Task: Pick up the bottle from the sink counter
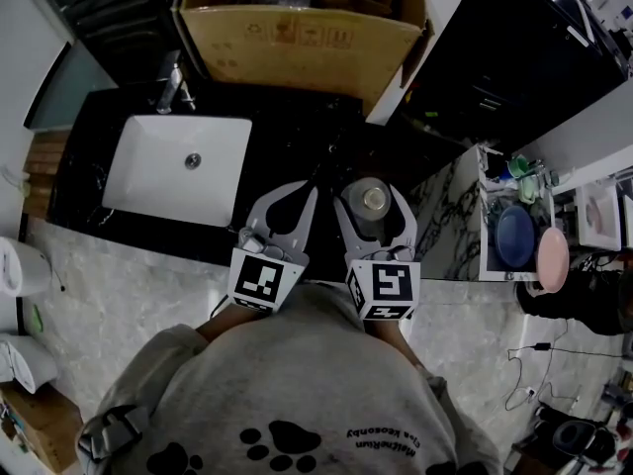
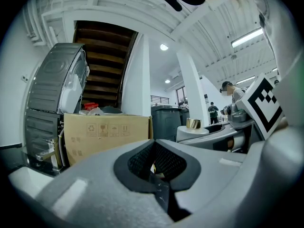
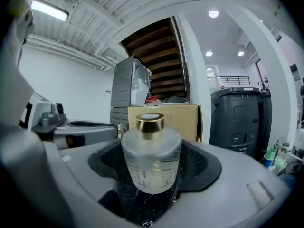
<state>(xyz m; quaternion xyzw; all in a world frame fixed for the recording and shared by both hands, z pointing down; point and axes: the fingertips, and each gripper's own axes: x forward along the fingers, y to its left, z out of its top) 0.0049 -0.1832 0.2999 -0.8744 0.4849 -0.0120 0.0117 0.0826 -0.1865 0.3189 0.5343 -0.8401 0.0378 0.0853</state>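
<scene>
While its two jaws press against either side of the bottle (image 3: 151,158), the right tool (image 3: 152,151) grips the frosted glass body below the gold cap (image 3: 150,126). The bottle stands upright between the dark pads. Black marbled stone shows under its base, but whether it is touching the stone or raised off it cannot be told. From the head view, the right tool (image 1: 374,216) wraps round the bottle (image 1: 374,199) close to the front edge of the bench (image 1: 287,127), towards its right end.

Just beside it, the left tool (image 2: 154,163) has its jaws together, the ribbed pads meeting with nothing between them. In the head view the left tool (image 1: 293,204) sits over the same front edge, between the bottle and the sink (image 1: 148,171).

The white sink is set into the left part of the bench, with a faucet (image 1: 170,87) at its back edge. A cardboard box (image 1: 297,28) stands beyond the back edge. Past the right end, a blue plate (image 1: 514,236) and a pink plate (image 1: 552,258) stand side by side.
</scene>
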